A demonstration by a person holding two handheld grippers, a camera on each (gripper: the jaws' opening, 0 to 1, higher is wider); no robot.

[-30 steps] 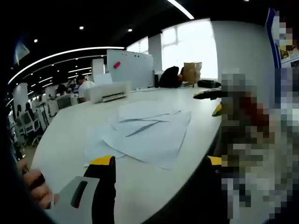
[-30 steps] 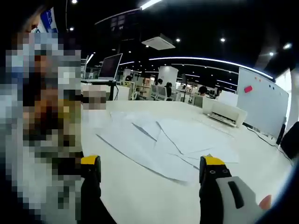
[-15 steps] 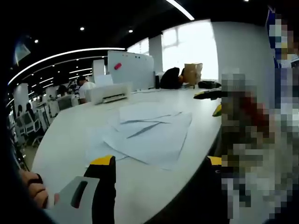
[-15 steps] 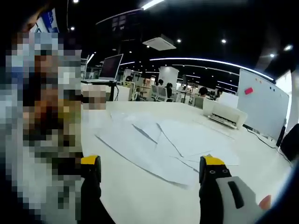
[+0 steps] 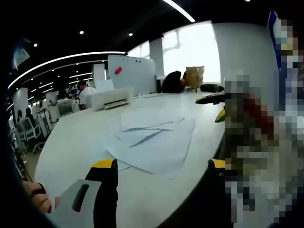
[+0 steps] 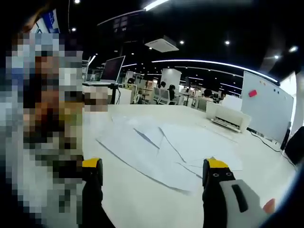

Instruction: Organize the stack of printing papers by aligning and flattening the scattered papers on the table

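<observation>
Loose white printing papers (image 5: 152,140) lie overlapping and askew on the white round-edged table (image 5: 71,142). The left gripper (image 5: 159,166) and right gripper (image 6: 154,166) — black jaws, yellow tips — hover spread wide before the sheets, holding nothing.

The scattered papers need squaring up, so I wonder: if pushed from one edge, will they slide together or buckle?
The scattered papers look thin and overlap loosely, so they would likely buckle. The white table looks smooth, so single sheets may slide separately.
</observation>
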